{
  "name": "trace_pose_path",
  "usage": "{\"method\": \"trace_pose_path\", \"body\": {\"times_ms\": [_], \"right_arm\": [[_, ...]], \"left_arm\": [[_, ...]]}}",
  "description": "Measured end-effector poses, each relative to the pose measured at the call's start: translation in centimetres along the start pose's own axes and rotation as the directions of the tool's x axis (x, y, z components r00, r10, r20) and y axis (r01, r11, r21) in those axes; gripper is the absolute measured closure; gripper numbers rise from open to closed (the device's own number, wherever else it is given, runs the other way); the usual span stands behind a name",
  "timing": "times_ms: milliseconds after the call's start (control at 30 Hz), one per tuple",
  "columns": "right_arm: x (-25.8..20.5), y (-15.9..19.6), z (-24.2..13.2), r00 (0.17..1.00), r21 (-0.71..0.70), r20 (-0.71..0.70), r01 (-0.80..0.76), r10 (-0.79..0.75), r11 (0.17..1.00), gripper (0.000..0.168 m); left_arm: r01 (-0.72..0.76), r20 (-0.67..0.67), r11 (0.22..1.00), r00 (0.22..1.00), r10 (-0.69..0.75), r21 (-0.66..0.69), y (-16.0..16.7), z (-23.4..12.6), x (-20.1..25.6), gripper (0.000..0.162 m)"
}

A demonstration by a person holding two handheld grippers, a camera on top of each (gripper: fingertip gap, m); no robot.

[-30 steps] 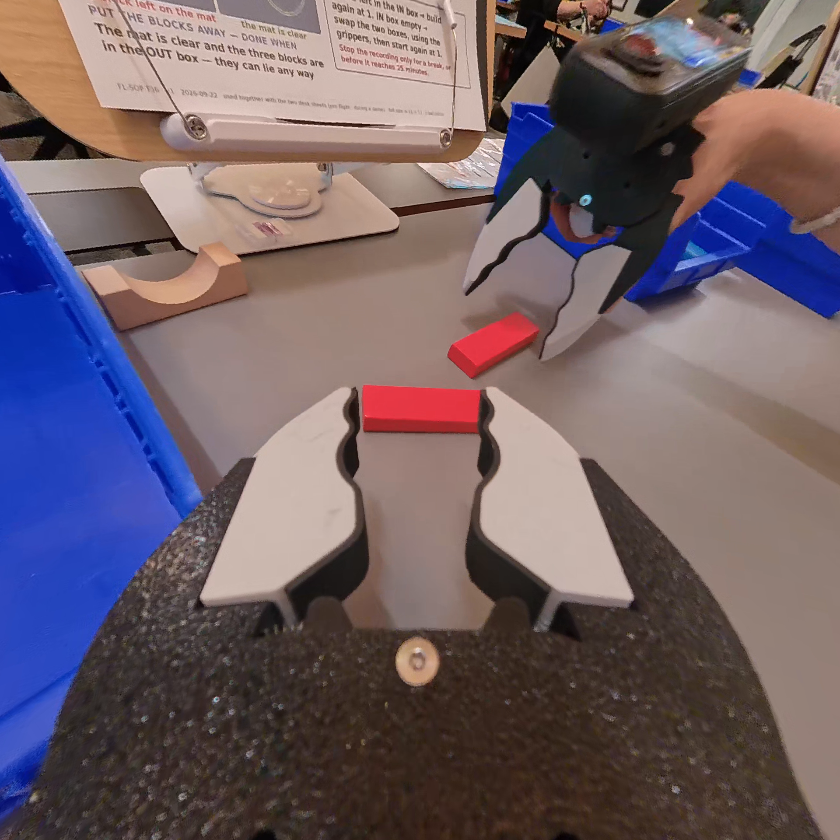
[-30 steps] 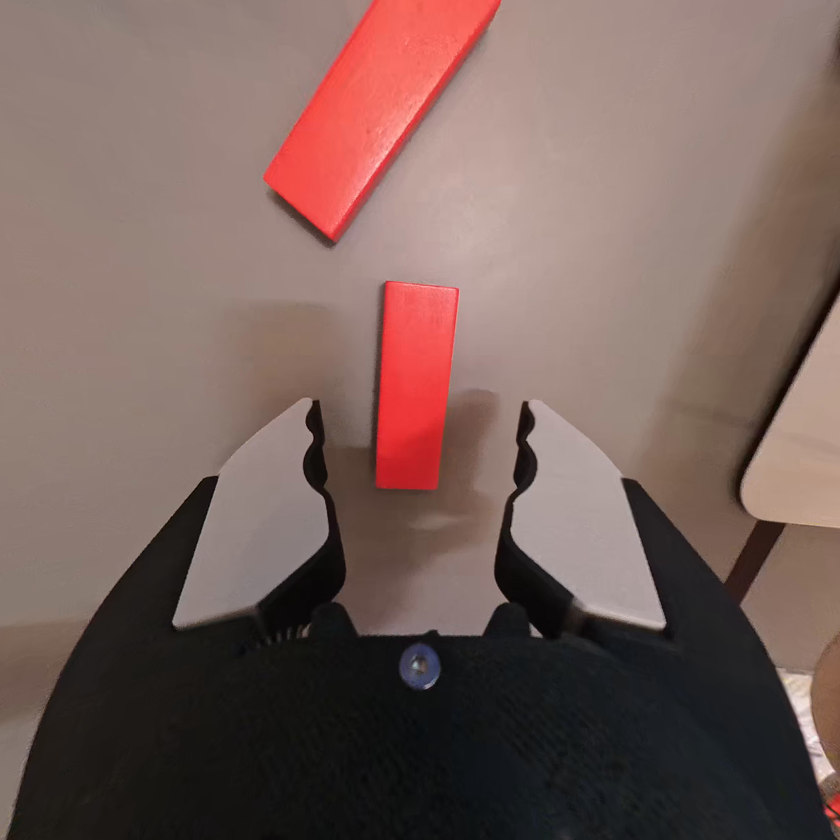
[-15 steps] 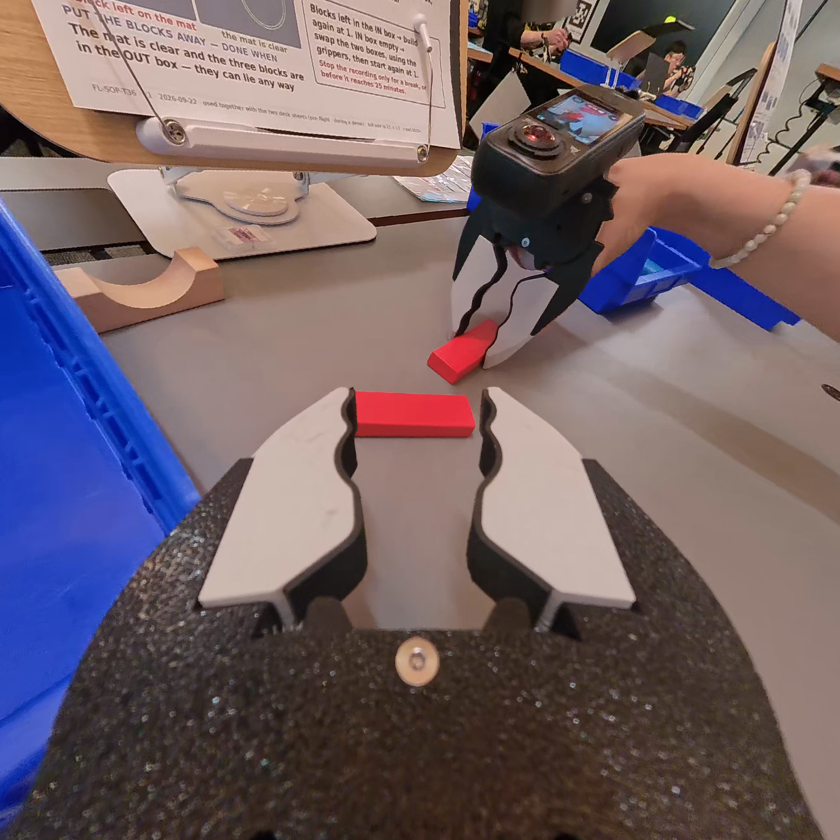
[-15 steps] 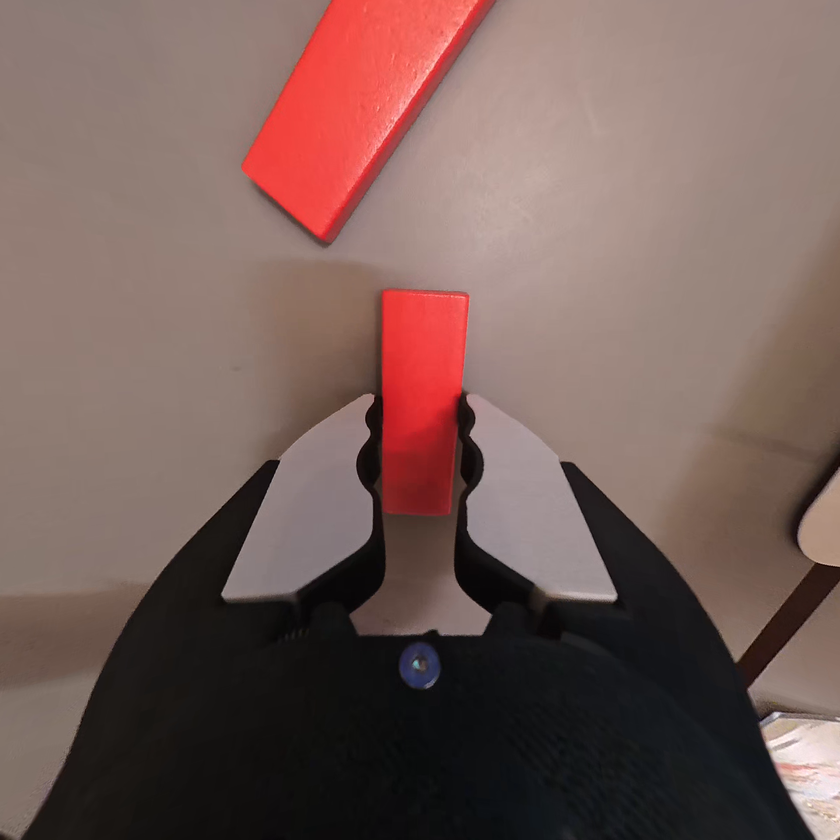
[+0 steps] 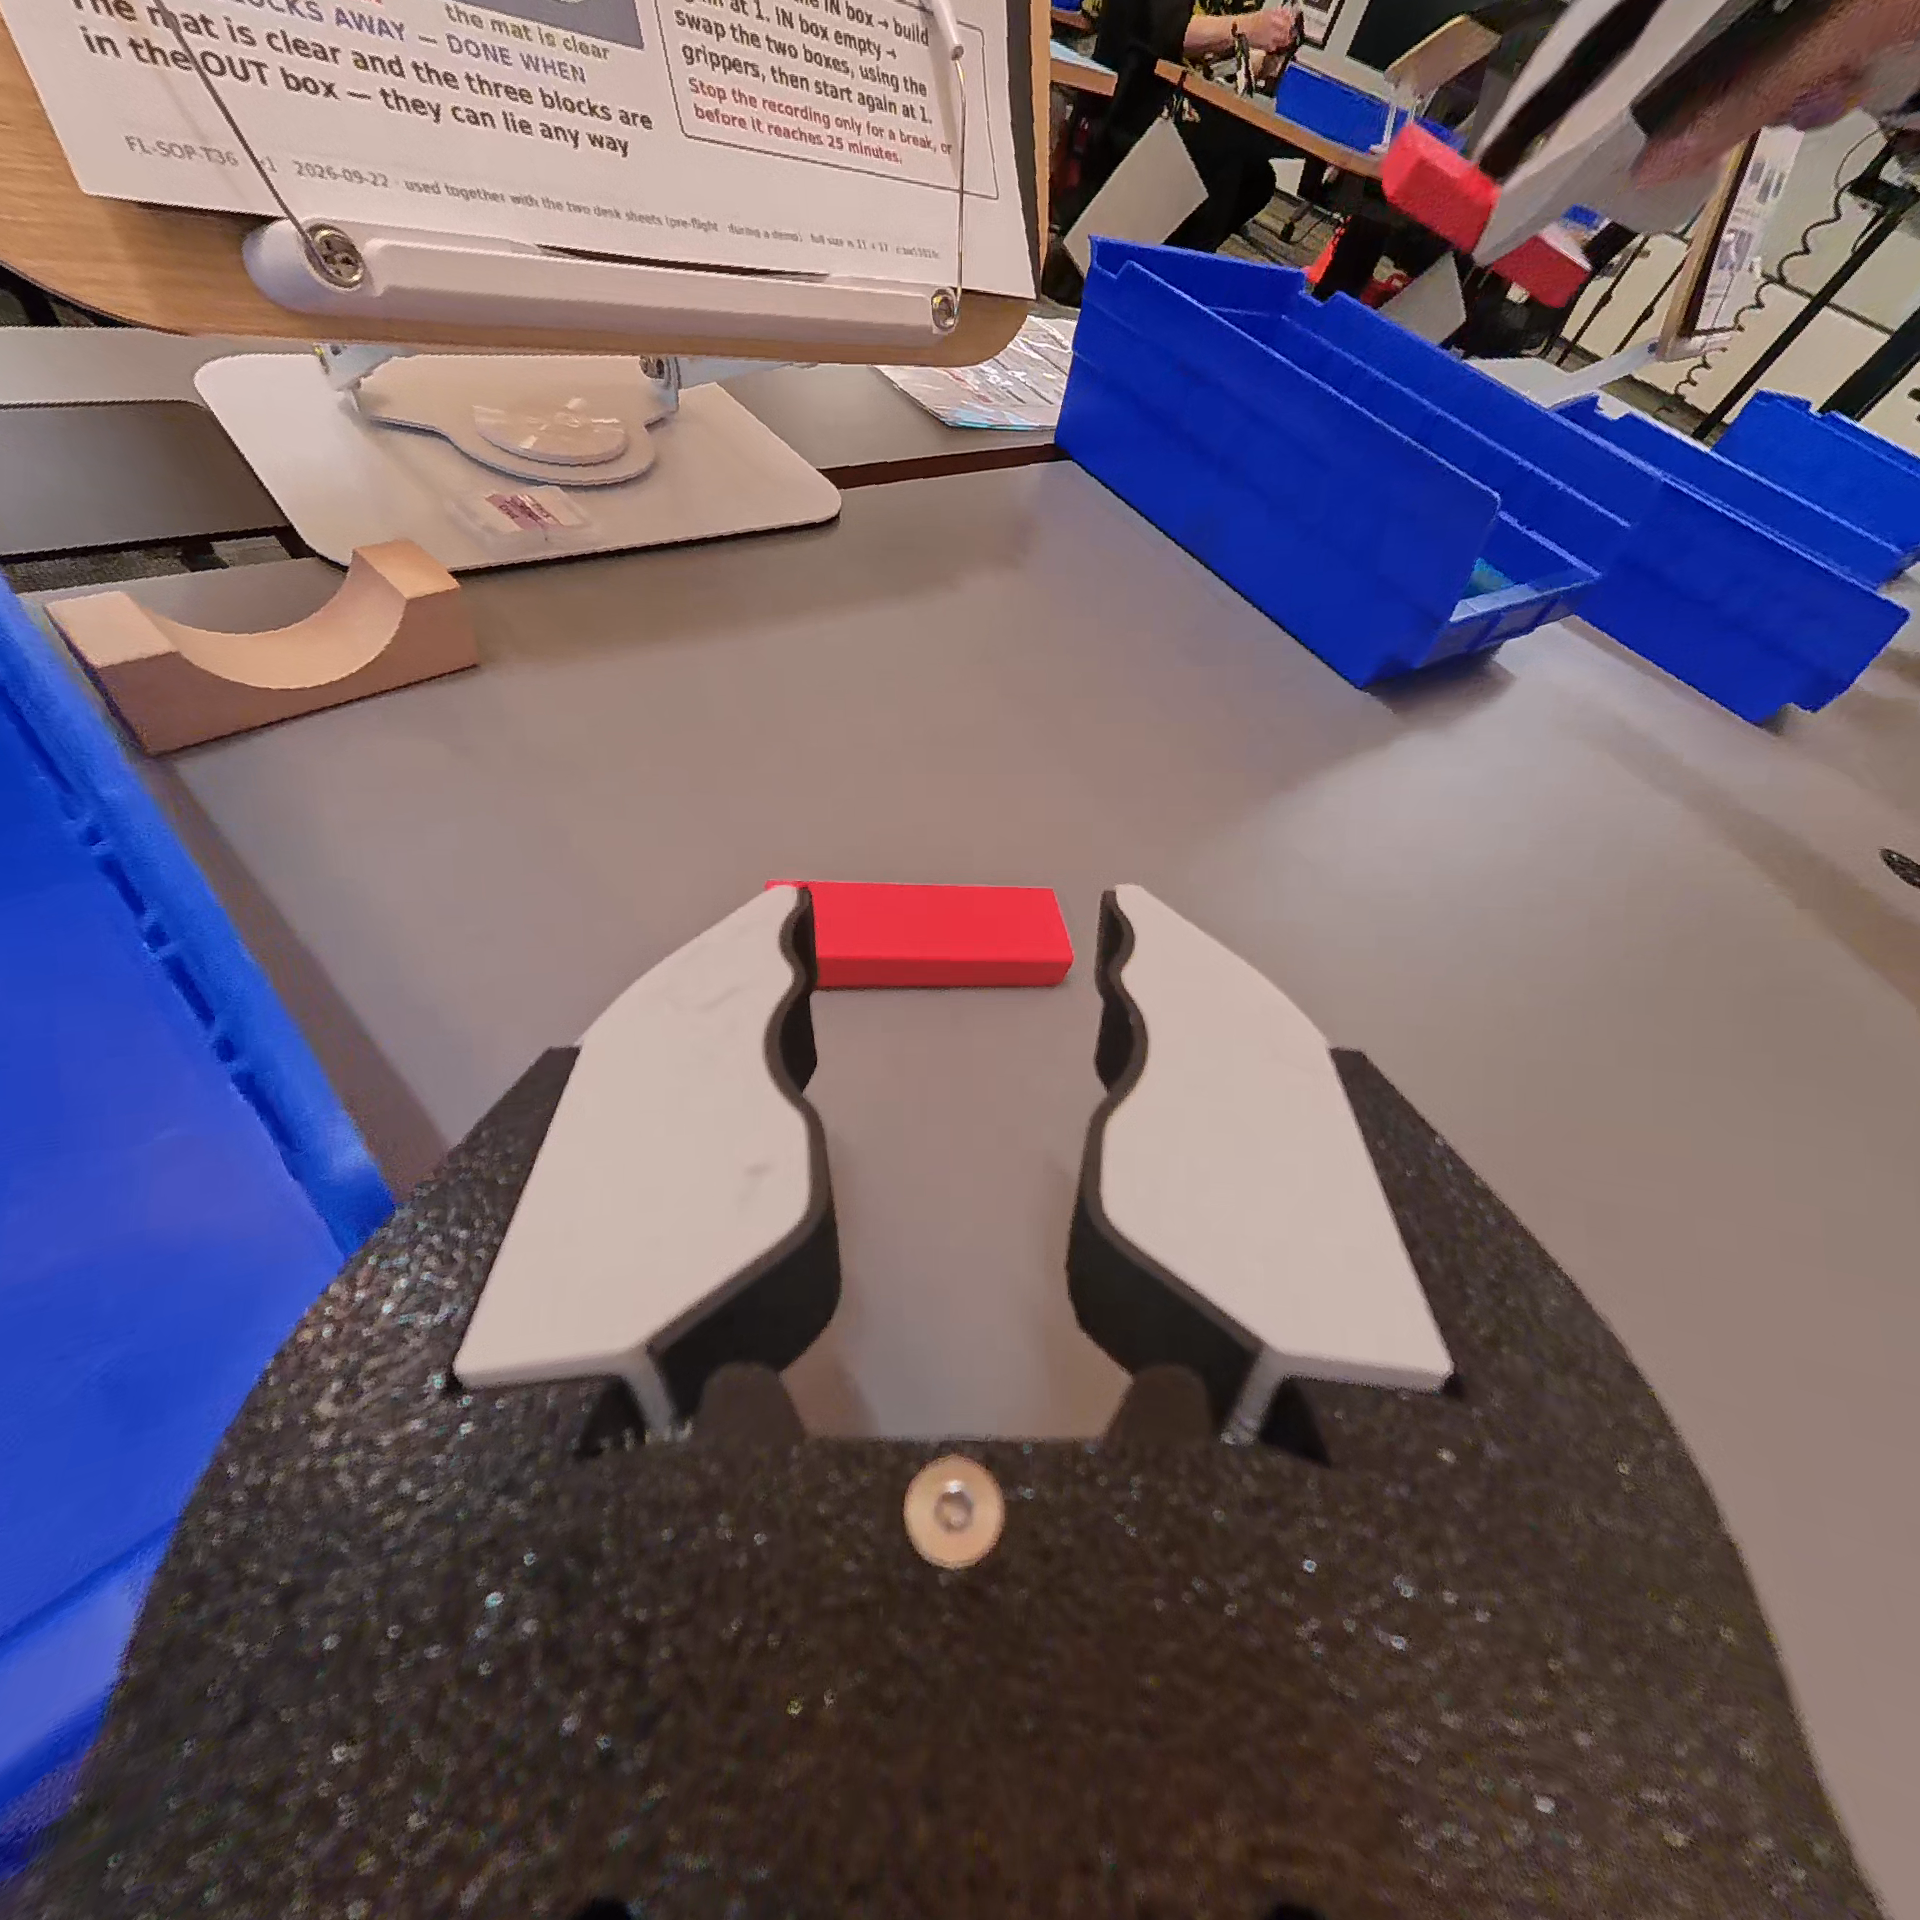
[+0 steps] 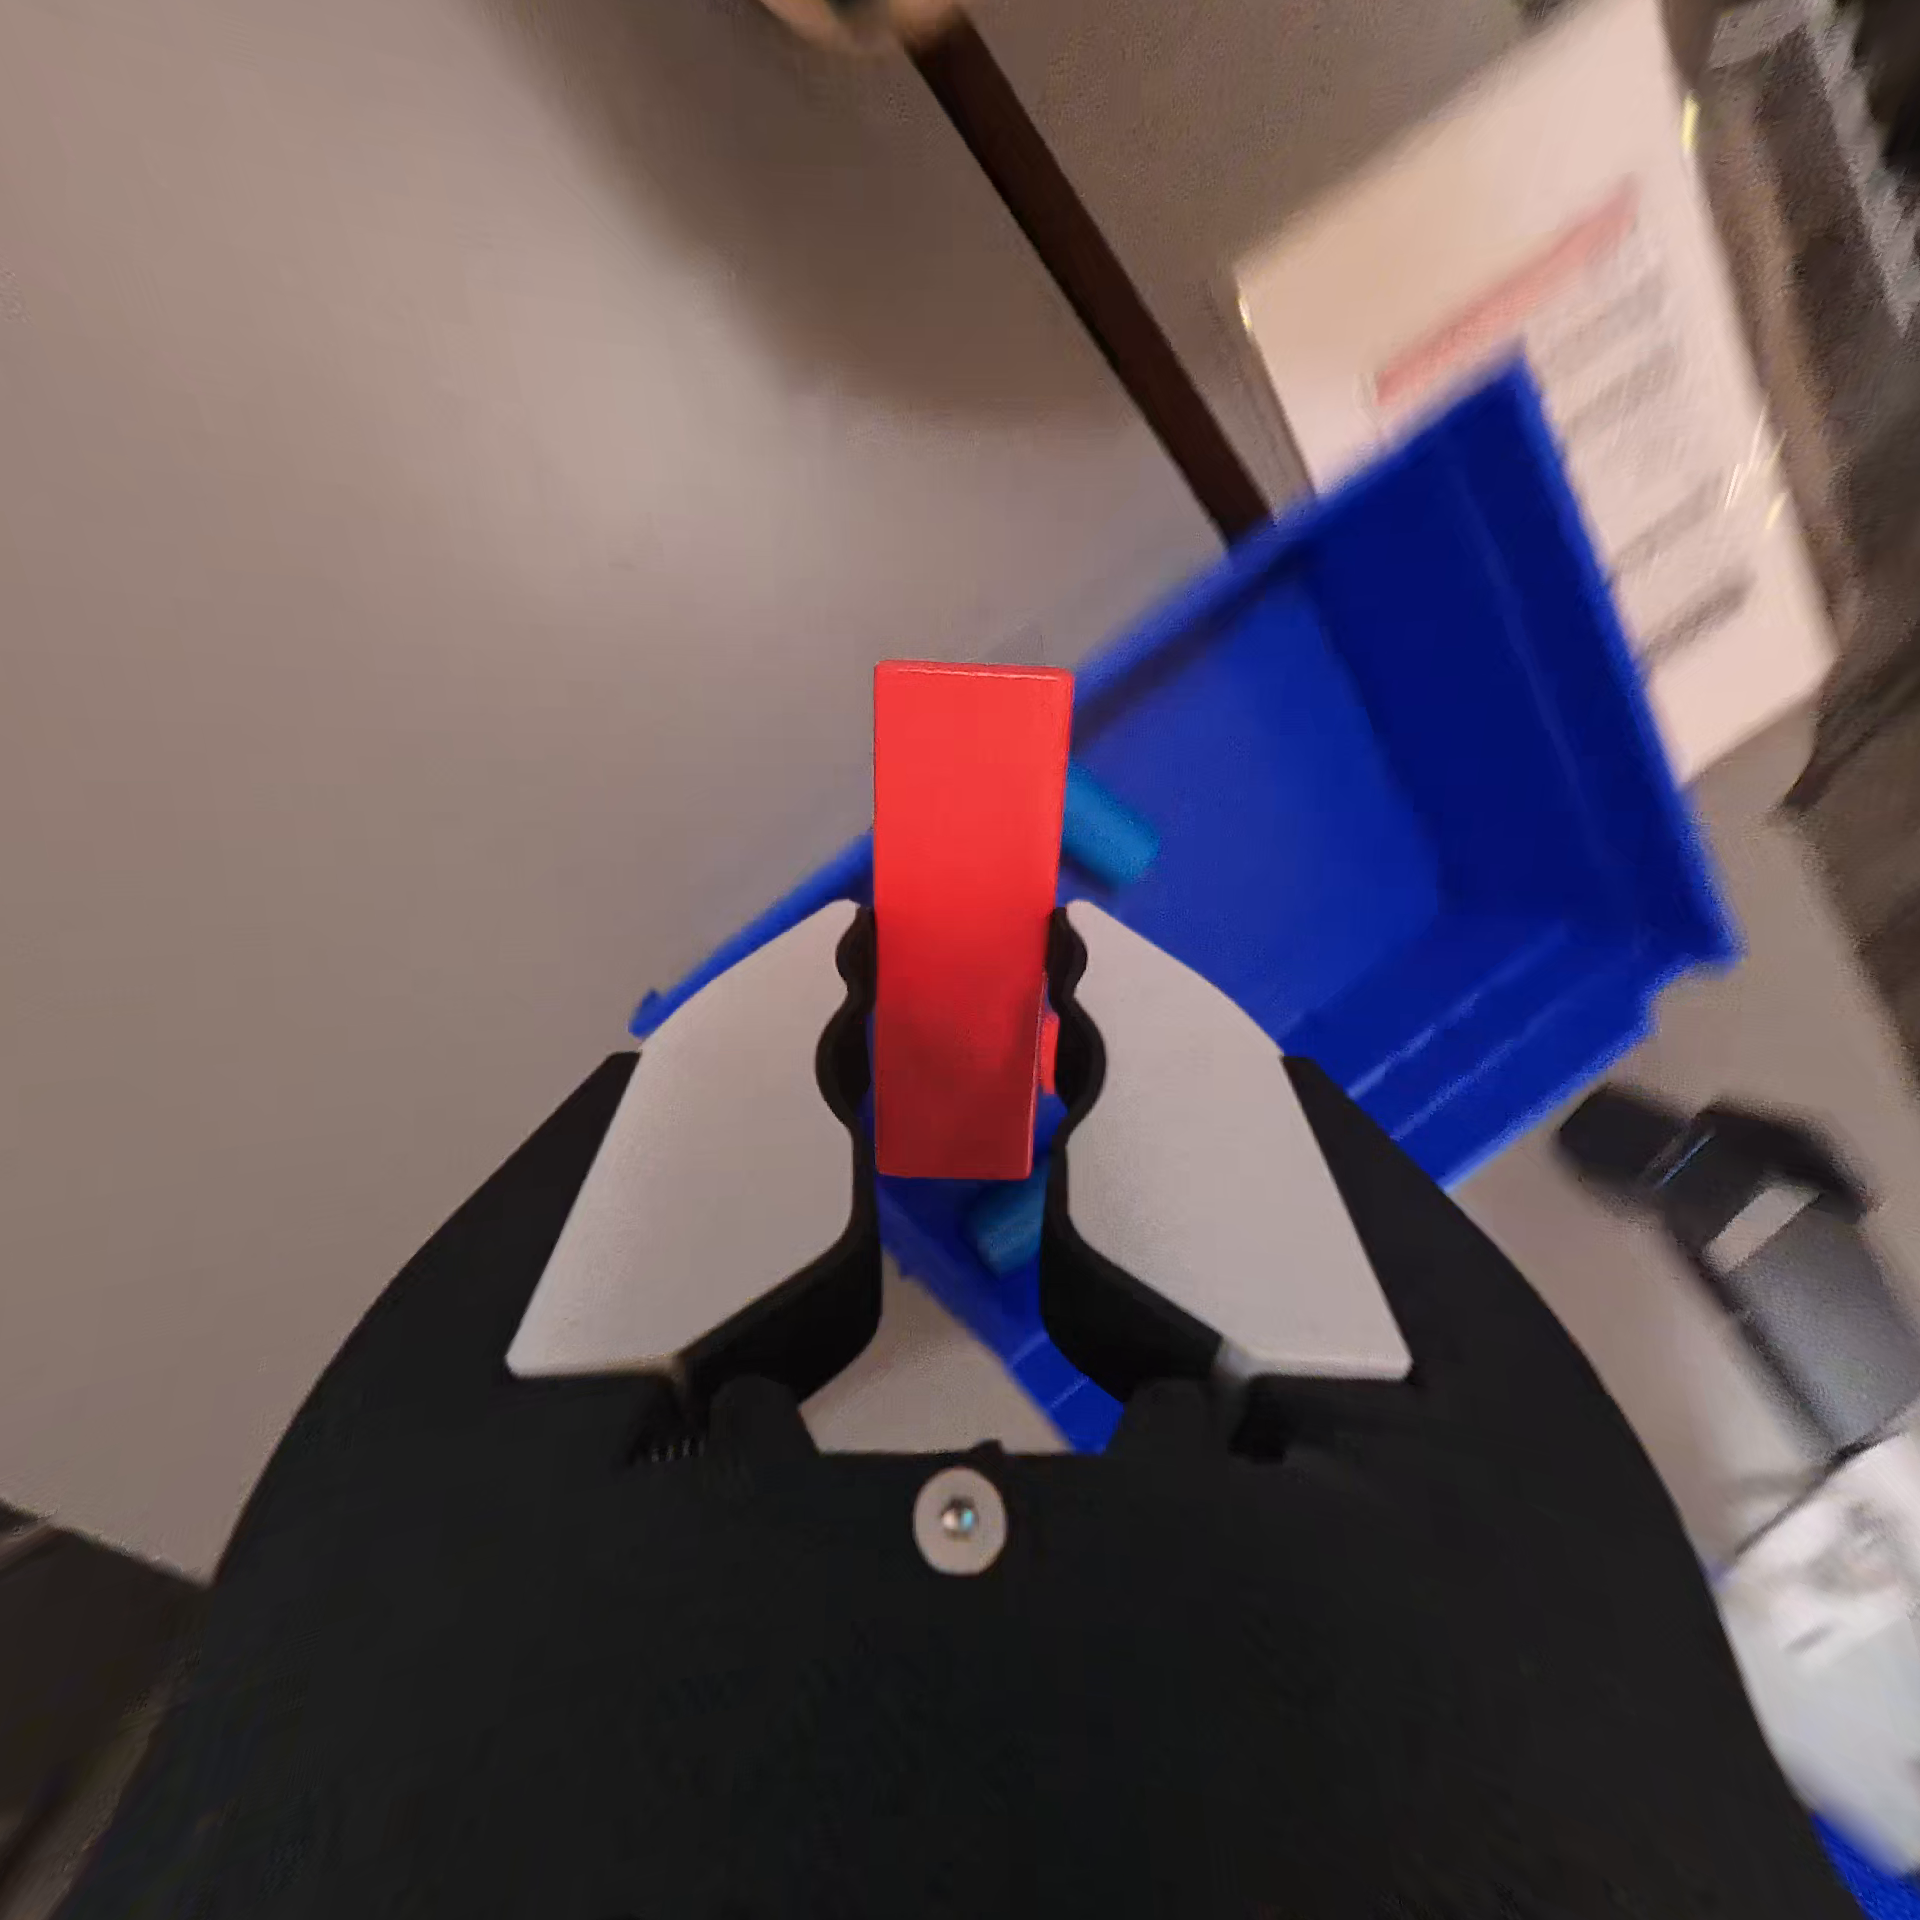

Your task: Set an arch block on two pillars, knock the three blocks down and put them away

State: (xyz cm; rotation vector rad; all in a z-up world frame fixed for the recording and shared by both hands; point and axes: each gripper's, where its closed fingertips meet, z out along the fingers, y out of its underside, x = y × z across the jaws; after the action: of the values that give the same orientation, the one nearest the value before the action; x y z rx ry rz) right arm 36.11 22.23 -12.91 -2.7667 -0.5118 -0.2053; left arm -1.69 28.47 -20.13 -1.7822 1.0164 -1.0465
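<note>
The right gripper [image 6: 961, 914] has lifted one red block [image 6: 966, 914] up into the air, and the left gripper [image 5: 951, 914] still waits, open, by the other red block [image 5: 940, 933].

The right gripper is squeezed tight on its red block, which was lying on the grey table [image 5: 1039, 727] a moment ago and now hangs high over a blue bin [image 6: 1455, 779] with small light blue pieces [image 6: 1107, 821] inside. In the left wrist view that gripper is a blur near the top right corner, with the block in it [image 5: 1439, 197]. The left gripper's fingers [image 5: 686, 1122] are a bit wider apart than before, and its flat red block lies on the table at their tips, close to the left one. A curved wooden block [image 5: 270, 644] sits farther back by a white stand [image 5: 520, 468] holding a paper sheet [image 5: 520, 104]. A big blue box [image 5: 125, 1143] is just beside it on the left.
</note>
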Motion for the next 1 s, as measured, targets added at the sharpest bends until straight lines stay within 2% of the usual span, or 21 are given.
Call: {"method": "trace_pose_path", "body": {"times_ms": [100, 200, 267, 367, 600, 633, 700, 767, 900, 1000], "right_arm": [[2.2, 4.1, 2.2, 0.957, -0.018, 0.009, -0.290, 0.290, 0.957, 0.136], [1.7, 5.9, 5.9, 0.896, -0.027, 0.064, -0.439, 0.440, 0.898, 0.136], [0.8, 6.2, 8.1, 0.871, -0.046, 0.107, -0.478, 0.480, 0.877, 0.136], [0.4, 6.8, 10.4, 0.851, -0.088, 0.102, -0.509, 0.516, 0.856, 0.135], [-1.1, 7.9, 12.6, 0.861, -0.185, 0.117, -0.471, 0.495, 0.862, 0.135], [-1.3, 7.9, 12.7, 0.862, -0.188, 0.122, -0.466, 0.491, 0.865, 0.130], [-0.7, 8.1, 12.5, 0.874, -0.176, 0.082, -0.460, 0.479, 0.870, 0.106], [0.7, 7.4, 10.8, 0.890, -0.121, 0.032, -0.448, 0.455, 0.886, 0.097], [4.6, 4.0, 3.5, 0.875, 0.125, -0.148, -0.445, 0.460, 0.887, 0.094], [0.5, -0.6, 0.3, 0.947, 0.184, -0.073, -0.296, 0.313, 0.938, 0.087]], "left_arm": [[-0.005, -0.004, 1.000, 1.000, 0.005, -0.008, 0.1, 0.2, 0.2, 0.111], [-0.013, -0.003, 1.000, 1.000, 0.013, -0.015, 0.3, 0.4, 0.3, 0.111], [-0.018, 0.002, 1.000, 1.000, 0.018, -0.021, 0.4, 0.4, 0.3, 0.111], [-0.018, 0.003, 1.000, 1.000, 0.018, -0.024, 0.6, 0.4, 0.2, 0.111], [-0.007, 0.002, 0.999, 1.000, 0.007, -0.031, 0.7, 0.3, 0.0, 0.111], [-0.008, 0.001, 0.999, 1.000, 0.008, -0.033, 0.7, 0.4, 0.0, 0.110], [-0.011, 0.004, 0.999, 1.000, 0.011, -0.035, 0.7, 0.4, 0.0, 0.110], [-0.014, 0.012, 0.999, 1.000, 0.014, -0.037, 0.8, 0.4, 0.0, 0.110], [-0.039, 0.063, 0.998, 0.997, 0.042, -0.039, 0.7, 0.3, -0.5, 0.110], [-0.047, 0.105, 0.998, 0.993, 0.051, -0.037, 0.5, 0.3, -1.0, 0.110]]}}
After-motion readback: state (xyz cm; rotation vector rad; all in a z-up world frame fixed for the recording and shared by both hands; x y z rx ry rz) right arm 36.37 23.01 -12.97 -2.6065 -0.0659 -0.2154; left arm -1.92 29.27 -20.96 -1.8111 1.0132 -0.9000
